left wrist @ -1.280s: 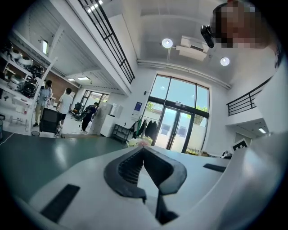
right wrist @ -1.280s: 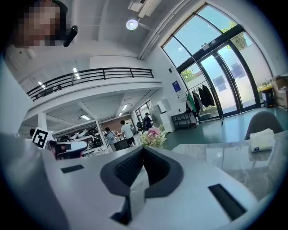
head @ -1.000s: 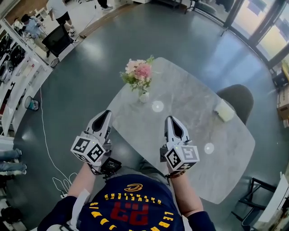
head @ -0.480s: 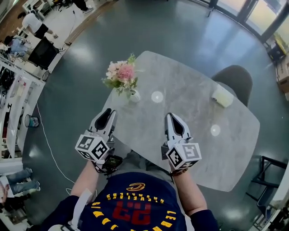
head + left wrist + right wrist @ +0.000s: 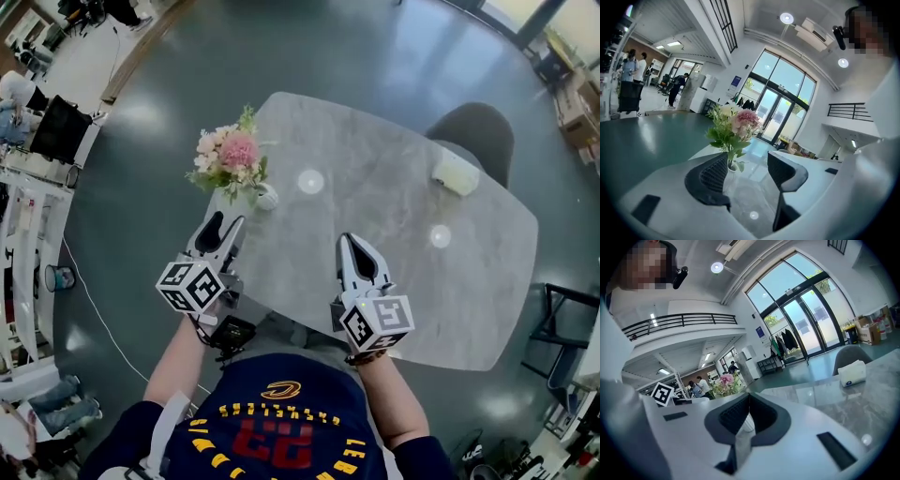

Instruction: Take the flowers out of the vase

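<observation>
**Head view.** A grey marble-look table with rounded corners [image 5: 394, 272] fills the middle of the frame. A small white rounded vase [image 5: 266, 197] stands near its left edge and holds a bunch of pink and cream flowers with green leaves [image 5: 230, 159]. The flowers are all in the vase. The left gripper [image 5: 221, 225] sits at the table's left edge, pointing at the vase and close to it but not touching. The right gripper [image 5: 351, 246] is over the near part of the table, well apart from the vase. A white soft pack [image 5: 456, 174] lies at the far right, just in front of a dark grey chair [image 5: 473, 131].

**Left gripper view.** The left gripper [image 5: 747, 173] has its 2 dark ribbed pads wide apart, and they have just been opening. Nothing lies between them. The flowers [image 5: 736, 124] rise ahead of the gap, towards the left pad. The vase [image 5: 733, 165] is partly hidden behind that pad.

**Right gripper view.** The right gripper [image 5: 747, 413] has its 2 pads closed together, with nothing between them. The flowers [image 5: 725, 380] show far off to the left, and the white pack [image 5: 852, 372] lies on the table at right in front of the chair [image 5: 851, 357].
</observation>
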A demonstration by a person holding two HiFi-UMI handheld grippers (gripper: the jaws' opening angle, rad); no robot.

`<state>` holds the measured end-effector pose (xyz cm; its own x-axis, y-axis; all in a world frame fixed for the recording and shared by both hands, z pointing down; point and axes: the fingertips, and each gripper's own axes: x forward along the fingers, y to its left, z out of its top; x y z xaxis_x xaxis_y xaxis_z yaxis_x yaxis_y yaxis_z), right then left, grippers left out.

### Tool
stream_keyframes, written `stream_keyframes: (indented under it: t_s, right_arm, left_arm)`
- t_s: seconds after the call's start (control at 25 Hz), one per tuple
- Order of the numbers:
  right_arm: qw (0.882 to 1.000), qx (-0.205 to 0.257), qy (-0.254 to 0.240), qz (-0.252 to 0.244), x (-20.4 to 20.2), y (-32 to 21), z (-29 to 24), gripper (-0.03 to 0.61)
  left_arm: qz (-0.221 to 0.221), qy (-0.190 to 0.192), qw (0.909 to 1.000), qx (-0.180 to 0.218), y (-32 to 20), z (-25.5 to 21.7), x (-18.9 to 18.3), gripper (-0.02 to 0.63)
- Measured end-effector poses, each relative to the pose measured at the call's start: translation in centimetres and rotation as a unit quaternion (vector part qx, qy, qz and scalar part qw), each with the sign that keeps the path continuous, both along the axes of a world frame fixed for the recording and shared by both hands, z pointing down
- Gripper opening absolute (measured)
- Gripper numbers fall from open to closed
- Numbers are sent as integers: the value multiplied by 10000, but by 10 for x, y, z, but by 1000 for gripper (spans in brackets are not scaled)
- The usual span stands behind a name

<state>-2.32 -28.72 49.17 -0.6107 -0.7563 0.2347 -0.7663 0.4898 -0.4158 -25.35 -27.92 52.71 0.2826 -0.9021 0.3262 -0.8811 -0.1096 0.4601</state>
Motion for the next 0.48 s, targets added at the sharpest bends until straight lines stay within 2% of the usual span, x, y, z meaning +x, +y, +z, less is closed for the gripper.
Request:
stream_keyframes:
  t_s: [0.24, 0.36, 0.48]
  right_arm:
    - [9999, -128, 3, 107, -3, -6, 14, 8]
    - [9997, -183, 27, 170, 5, -11, 18, 8]
    - [9993, -254, 54, 280, 15, -14, 22, 8]
  left_arm:
    - [-21, 298, 9993, -237, -22, 24, -3, 311]
    - [-110, 383, 9985, -371, -37, 35, 0, 351]
    - [-219, 632, 9963, -541, -49, 44, 4, 374]
